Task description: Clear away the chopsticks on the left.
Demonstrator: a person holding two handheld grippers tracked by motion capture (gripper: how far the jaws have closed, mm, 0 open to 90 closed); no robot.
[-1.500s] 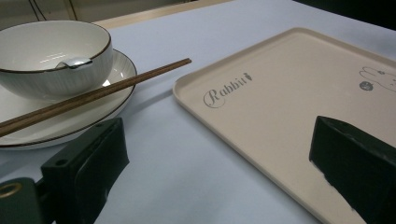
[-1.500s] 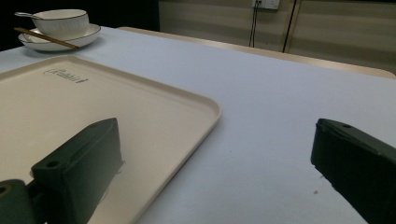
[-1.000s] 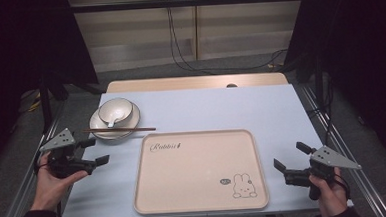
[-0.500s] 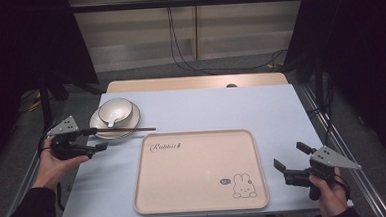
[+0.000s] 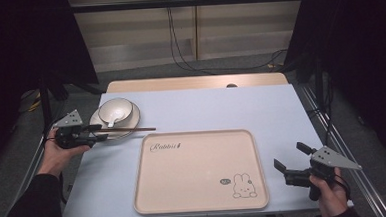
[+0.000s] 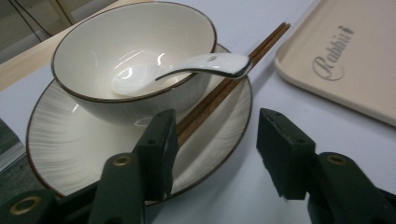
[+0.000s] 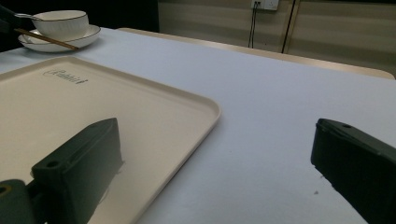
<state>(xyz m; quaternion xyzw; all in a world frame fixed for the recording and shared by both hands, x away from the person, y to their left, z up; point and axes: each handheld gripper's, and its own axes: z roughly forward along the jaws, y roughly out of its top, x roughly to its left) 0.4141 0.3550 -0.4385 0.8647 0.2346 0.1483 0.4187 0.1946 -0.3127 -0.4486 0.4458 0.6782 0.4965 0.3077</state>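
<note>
at the plate (image 6: 70, 140) rim, the left tool (image 6: 217, 154) half-closed, closing around it.

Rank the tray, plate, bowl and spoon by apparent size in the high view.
1. Tray, by far the largest.
2. Plate, its rim wider than the bowl on it.
3. Bowl.
4. Spoon, smallest; only its handle is clear, resting on the bowl's rim.
</note>
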